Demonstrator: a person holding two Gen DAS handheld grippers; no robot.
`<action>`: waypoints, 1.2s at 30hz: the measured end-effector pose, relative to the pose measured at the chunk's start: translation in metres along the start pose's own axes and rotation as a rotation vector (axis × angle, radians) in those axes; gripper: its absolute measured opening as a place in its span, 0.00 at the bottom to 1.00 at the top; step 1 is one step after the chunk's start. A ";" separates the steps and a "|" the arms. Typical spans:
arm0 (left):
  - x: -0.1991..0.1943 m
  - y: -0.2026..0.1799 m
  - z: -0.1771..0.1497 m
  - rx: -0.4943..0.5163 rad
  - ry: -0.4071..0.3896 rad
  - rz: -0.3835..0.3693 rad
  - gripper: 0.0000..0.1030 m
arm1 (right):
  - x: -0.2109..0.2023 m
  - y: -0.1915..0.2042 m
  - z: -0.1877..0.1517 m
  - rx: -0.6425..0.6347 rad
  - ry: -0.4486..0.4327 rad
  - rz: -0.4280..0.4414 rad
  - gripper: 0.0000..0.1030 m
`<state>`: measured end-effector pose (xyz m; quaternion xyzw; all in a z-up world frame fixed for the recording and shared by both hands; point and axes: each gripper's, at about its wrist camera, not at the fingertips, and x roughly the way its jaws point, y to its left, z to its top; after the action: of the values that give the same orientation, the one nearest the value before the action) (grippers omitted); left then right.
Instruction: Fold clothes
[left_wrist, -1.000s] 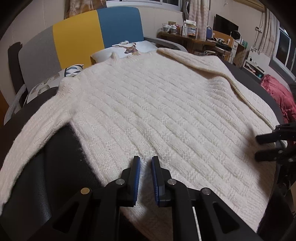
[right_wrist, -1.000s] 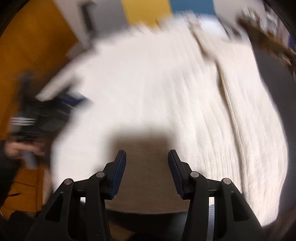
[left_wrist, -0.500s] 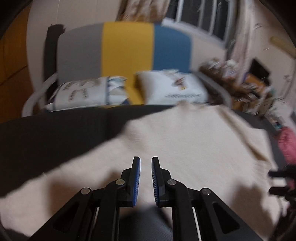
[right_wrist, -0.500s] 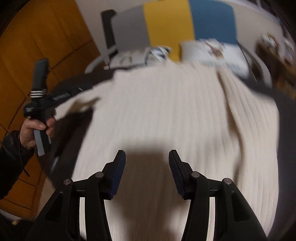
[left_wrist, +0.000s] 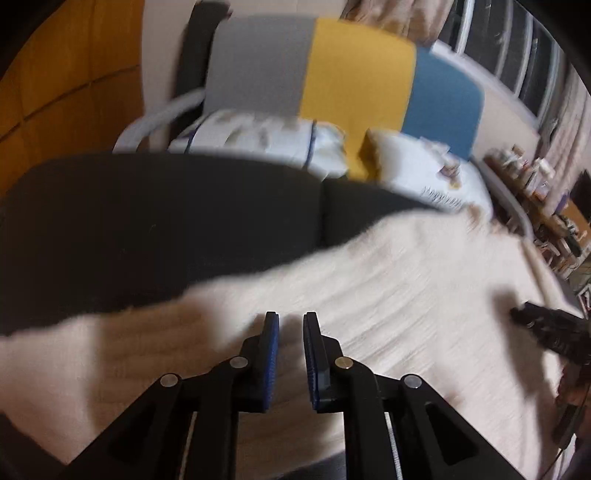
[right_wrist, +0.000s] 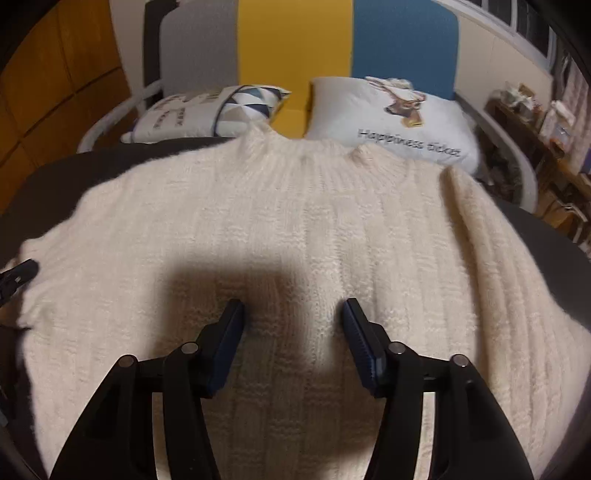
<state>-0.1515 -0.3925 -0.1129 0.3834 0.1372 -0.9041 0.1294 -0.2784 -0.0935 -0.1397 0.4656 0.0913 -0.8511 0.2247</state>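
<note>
Now, the cream knitted sweater (right_wrist: 303, 229) lies spread flat on a dark cushioned surface (left_wrist: 159, 221), collar at the far end near the two pillows, hem toward the camera. So its long axis runs straight away from the right tool (right_wrist: 291, 332), neck to hem, and that tool hangs right over the middle of the body, pointing down and up the garment towards the collar. Its jaws are opening as we watch, blue pads apart, with only air between them; the knit sits below in the tool's own shadow, and I can't say the tips touch it.

Over on the other side, the left tool (left_wrist: 290, 347) hovers above the sweater's left sleeve (left_wrist: 110, 354), which stretches off sideways across the dark surface, at an angle to the body. Its jaws stand only a narrow gap apart and grip nothing; no wool is pinched between the pads. The picture is blurred here, so the sleeve's cuff cannot be made out.

So here is the relation that matters: the left sleeve lies out to the left of the body, and the left tool is clearly the nearer one to it, while the right tool is centred on the torso. The right sleeve (right_wrist: 491, 236) already appears folded in along the right edge. My read is that the left sleeve is next, drawn across the body toward the right tool.
</note>
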 end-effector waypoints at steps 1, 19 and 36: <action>-0.003 -0.013 0.007 0.032 -0.035 -0.043 0.13 | -0.002 0.001 0.008 -0.010 -0.011 0.022 0.57; 0.041 -0.018 0.000 -0.149 0.039 -0.127 0.12 | 0.067 0.007 0.085 0.024 -0.090 0.137 0.34; -0.101 0.227 -0.073 -0.380 -0.009 0.403 0.13 | -0.028 0.197 0.017 -0.458 -0.084 0.331 0.37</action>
<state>0.0416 -0.5645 -0.1217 0.3676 0.2251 -0.8199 0.3767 -0.1861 -0.2654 -0.0967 0.3759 0.1944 -0.7785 0.4635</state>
